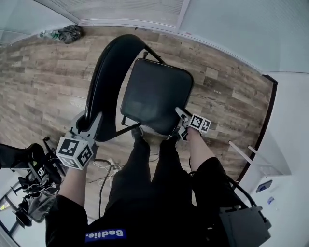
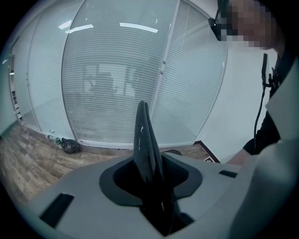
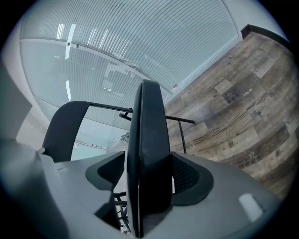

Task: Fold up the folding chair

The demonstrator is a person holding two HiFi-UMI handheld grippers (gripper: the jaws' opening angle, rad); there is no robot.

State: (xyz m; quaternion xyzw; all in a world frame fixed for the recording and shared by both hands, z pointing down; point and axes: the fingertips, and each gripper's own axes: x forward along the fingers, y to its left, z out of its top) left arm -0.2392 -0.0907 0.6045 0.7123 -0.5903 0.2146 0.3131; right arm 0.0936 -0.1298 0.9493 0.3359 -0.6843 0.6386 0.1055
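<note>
The black folding chair stands on the wood floor in front of the person's legs, its seat (image 1: pixel 154 94) tilted and its curved backrest (image 1: pixel 108 82) at the left. My left gripper (image 1: pixel 89 125) is shut on the backrest's near edge. In the left gripper view that edge (image 2: pixel 145 140) rises thin and upright between the pads of the left gripper (image 2: pixel 152 179). My right gripper (image 1: pixel 181 123) is shut on the seat's near right corner. In the right gripper view the right gripper (image 3: pixel 149 182) holds the seat (image 3: pixel 147 140) edge-on, with the backrest (image 3: pixel 63 126) beyond at the left.
Glass walls with blinds (image 1: pixel 130 9) close the far side, and a dark bag (image 1: pixel 67 34) lies at their foot. Camera gear on stands (image 1: pixel 34 178) sits at the lower left, with cables (image 1: pixel 104 166) on the floor. A white wall (image 1: pixel 289 120) bounds the right.
</note>
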